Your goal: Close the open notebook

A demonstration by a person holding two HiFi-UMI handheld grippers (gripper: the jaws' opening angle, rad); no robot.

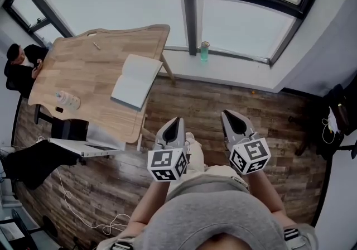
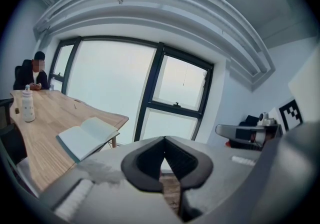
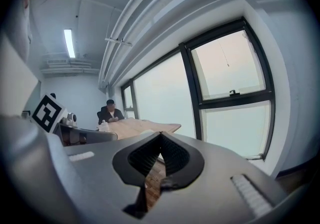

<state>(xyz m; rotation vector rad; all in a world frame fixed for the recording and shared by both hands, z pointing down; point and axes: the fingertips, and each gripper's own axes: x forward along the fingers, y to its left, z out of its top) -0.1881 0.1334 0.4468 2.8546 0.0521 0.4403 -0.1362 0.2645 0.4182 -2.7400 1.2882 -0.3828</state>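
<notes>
The open notebook (image 1: 134, 81) lies flat, pages up, near the right edge of the wooden table (image 1: 83, 70), far ahead and to the left of both grippers. In the left gripper view the notebook (image 2: 87, 137) sits at the table's near corner. My left gripper (image 1: 174, 123) and right gripper (image 1: 230, 116) are held side by side over the wood floor, well short of the table. Both are shut and empty. The left gripper (image 2: 164, 139) has its jaws meeting at the tip, and the right gripper (image 3: 161, 134) shows the same.
A clear water bottle (image 1: 68, 99) and a pen (image 1: 96, 46) lie on the table. A person (image 1: 22, 65) sits at its far end. A green bottle (image 1: 204, 51) stands on the window sill. A black bag (image 1: 33, 159) and a cable (image 1: 83, 215) are on the floor at left.
</notes>
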